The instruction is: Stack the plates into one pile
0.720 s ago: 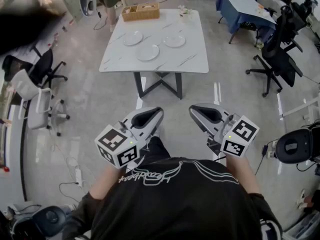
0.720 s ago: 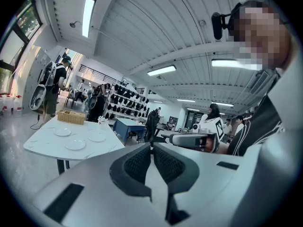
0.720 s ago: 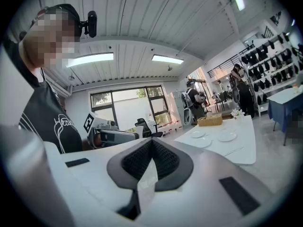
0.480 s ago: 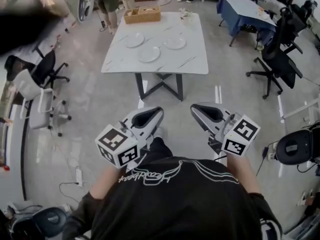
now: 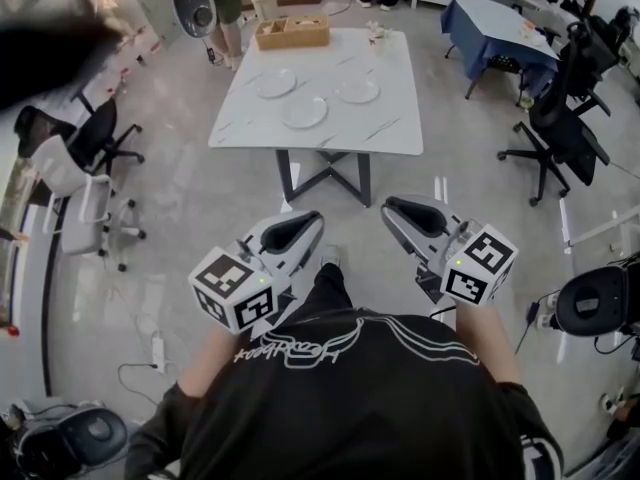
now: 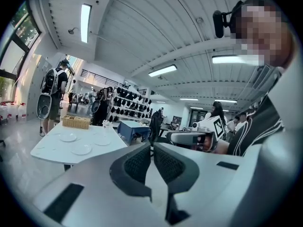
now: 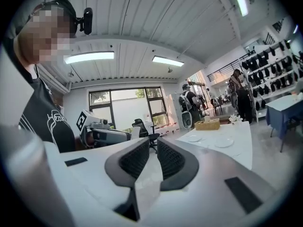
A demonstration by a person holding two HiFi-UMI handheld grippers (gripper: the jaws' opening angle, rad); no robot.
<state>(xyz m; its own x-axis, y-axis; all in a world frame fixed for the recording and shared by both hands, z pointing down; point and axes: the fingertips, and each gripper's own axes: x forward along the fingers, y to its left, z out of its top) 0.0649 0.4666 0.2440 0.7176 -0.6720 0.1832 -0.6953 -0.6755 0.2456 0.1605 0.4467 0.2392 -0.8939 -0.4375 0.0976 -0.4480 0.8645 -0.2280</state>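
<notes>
Stepped slightly closer to the desk (image 5: 385, 133) since the earlier frames. Nearest, at waist height: left gripper (image 5: 293, 233) and right gripper (image 5: 410, 216), jaws of both closed on nothing, probably just carried level until within reach. Script across shirt (image 5: 350, 408) not readable; square markers only on the cubes. Farther off, 3 plates (image 5: 305, 113) lying apart on the desk, unstacked. Beyond them, basket (image 5: 292, 32) at the far edge.
</notes>
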